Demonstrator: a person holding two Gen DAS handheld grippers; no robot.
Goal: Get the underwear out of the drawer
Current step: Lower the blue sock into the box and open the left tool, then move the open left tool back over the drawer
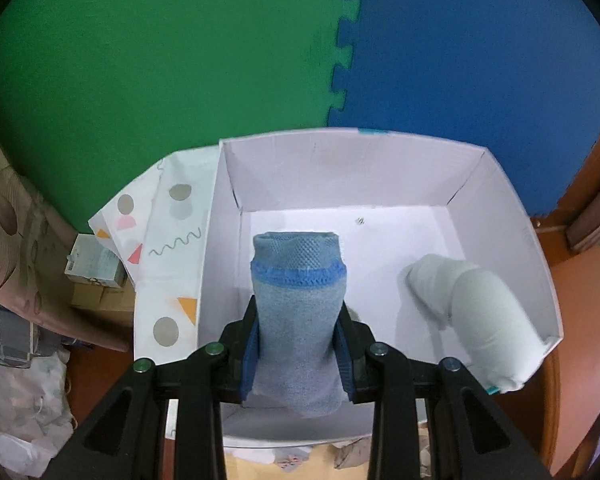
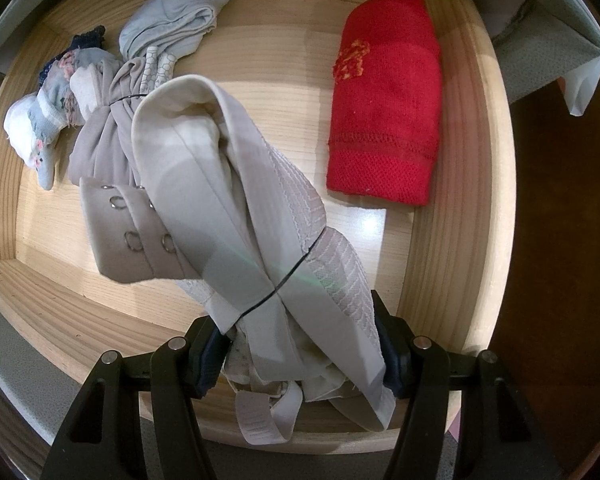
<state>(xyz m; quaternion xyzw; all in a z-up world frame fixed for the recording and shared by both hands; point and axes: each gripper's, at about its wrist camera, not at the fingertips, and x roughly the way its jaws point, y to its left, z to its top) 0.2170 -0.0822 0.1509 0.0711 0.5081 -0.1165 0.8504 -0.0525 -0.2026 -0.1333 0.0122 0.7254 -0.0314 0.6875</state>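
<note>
1. The wooden drawer (image 2: 452,240) stood pulled out, its pale boards filling the right wrist view.
2. A white box (image 1: 500,200) sat open on the green and blue foam mats (image 1: 180,60), with a patterned flap (image 1: 172,240) hanging off its left side.
3. The right gripper (image 2: 300,364) pointed down over the drawer, its jaws pinched on a beige bra (image 2: 228,184) — the bundle was bound by a thin black band, its hook strip sticking out to the left.
4. A folded red knit piece (image 2: 388,112) lay flat on the drawer floor, right of the bra and apart from it.
5. The left gripper (image 1: 298,356) was clamped on a rolled blue-grey underwear piece (image 1: 298,312) with a brighter blue band, held above the box's near part.
6. A rolled white garment (image 1: 480,312) leaned against the box's right wall.
7. A grey garment (image 2: 172,16) lay at the drawer's far side.
8. A small floral sock bundle (image 2: 48,120) lay at the far left — beside the bra's trailing cloth.
</note>
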